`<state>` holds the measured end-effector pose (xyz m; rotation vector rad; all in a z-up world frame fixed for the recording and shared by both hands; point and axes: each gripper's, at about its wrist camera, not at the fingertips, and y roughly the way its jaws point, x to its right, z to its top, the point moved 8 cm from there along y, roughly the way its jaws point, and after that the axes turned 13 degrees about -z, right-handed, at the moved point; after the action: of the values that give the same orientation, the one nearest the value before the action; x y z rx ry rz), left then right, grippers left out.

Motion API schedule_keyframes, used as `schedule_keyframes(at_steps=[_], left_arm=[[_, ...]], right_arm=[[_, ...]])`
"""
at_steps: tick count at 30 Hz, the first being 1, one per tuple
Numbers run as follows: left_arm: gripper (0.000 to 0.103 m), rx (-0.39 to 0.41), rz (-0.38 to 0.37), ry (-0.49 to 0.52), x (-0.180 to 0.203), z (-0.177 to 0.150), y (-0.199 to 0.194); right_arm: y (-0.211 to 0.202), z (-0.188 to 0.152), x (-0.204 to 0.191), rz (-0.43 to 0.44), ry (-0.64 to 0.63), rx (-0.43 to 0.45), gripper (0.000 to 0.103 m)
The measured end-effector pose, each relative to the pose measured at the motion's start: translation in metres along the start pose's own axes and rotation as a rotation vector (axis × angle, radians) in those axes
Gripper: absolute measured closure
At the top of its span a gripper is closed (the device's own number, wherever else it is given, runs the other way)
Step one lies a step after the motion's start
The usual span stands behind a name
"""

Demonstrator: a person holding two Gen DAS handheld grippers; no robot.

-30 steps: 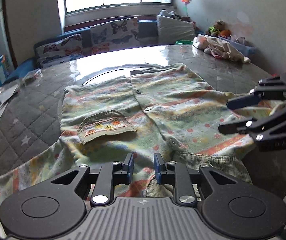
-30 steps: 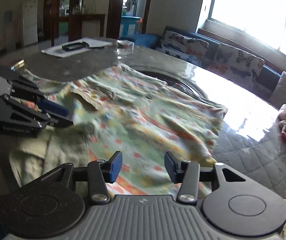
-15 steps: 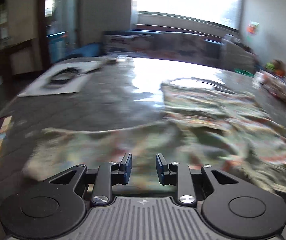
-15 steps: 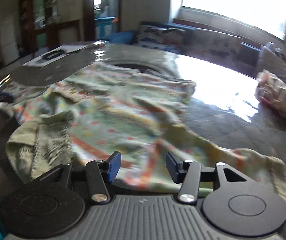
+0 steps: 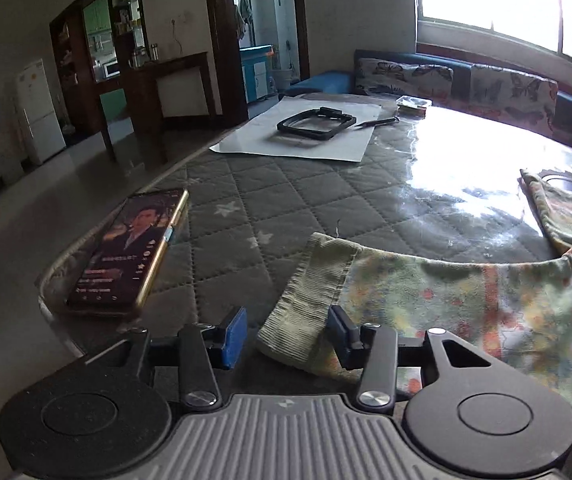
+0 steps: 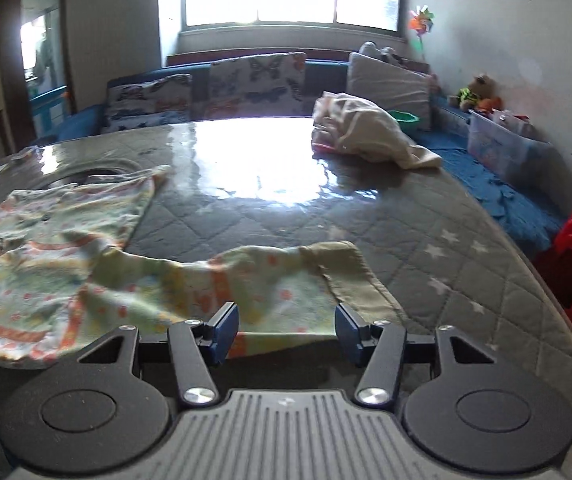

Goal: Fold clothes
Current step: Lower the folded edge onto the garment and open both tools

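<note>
Currently left hand-held gripper [image 5: 286,334] jaws apart, straddling the ribbed cuff [image 5: 306,304] of the patterned cardigan [image 6: 66,272]; right hand-held gripper [image 6: 286,330] apart over other sleeve [image 6: 286,280] on quilted surface [image 6: 426,220].

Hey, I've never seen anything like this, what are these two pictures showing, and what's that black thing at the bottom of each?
A person holds a hand-held gripper in each hand, each with a camera looking along its tongs. The left tongs stand open around the ribbed cuff of a patterned shirt; the right tongs are open at the other sleeve. Nothing is gripped. The quilted table also holds a phone, white paper and a crumpled cloth pile.
</note>
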<state>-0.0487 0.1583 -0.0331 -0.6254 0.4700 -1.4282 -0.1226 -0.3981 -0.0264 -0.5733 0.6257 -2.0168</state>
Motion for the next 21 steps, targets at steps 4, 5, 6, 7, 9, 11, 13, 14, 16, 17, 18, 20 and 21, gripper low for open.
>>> schedule_keyframes(at_steps=[4,5,6,7,9,11,13,14,16,17,18,20,21], left_arm=[[0.097,0.002,0.014,0.047,0.003,0.005,0.003],[0.098,0.000,0.035,0.058,0.000,0.007,0.005],[0.098,-0.001,0.055,0.070,-0.002,0.010,0.006],[0.098,0.000,0.066,0.075,-0.005,0.012,0.008],[0.098,0.003,0.076,0.082,-0.010,0.015,0.013],[0.098,-0.011,0.088,0.111,-0.009,0.016,0.018],[0.098,-0.002,0.110,0.167,-0.005,0.016,0.020],[0.098,-0.001,0.124,0.193,-0.003,0.016,0.021],[0.097,-0.007,0.142,0.206,-0.003,0.015,0.025],[0.093,-0.010,0.149,0.209,-0.004,0.015,0.027],[0.092,-0.011,0.154,0.209,-0.005,0.015,0.027],[0.090,-0.010,0.150,0.193,-0.008,0.017,0.028],[0.090,-0.012,0.146,0.184,-0.010,0.019,0.029]], right_arm=[[0.007,-0.007,0.003,-0.005,0.023,-0.025,0.047],[0.009,-0.008,0.003,-0.008,0.021,-0.029,0.047],[0.012,-0.010,0.003,-0.010,0.019,-0.034,0.047],[0.014,-0.012,0.004,-0.013,0.020,-0.039,0.047],[0.018,-0.014,0.004,-0.017,0.020,-0.044,0.047],[0.019,-0.015,0.004,-0.019,0.016,-0.043,0.046],[0.019,-0.015,0.003,-0.024,0.011,-0.047,0.046],[0.020,-0.015,0.003,-0.024,0.003,-0.046,0.046],[0.021,-0.014,0.003,-0.022,-0.001,-0.047,0.046],[0.021,-0.014,0.003,-0.021,-0.001,-0.051,0.046],[0.021,-0.015,0.004,-0.020,-0.001,-0.055,0.046],[0.020,-0.016,0.004,-0.020,-0.012,-0.059,0.044],[0.020,-0.016,0.005,-0.020,-0.010,-0.061,0.044]])
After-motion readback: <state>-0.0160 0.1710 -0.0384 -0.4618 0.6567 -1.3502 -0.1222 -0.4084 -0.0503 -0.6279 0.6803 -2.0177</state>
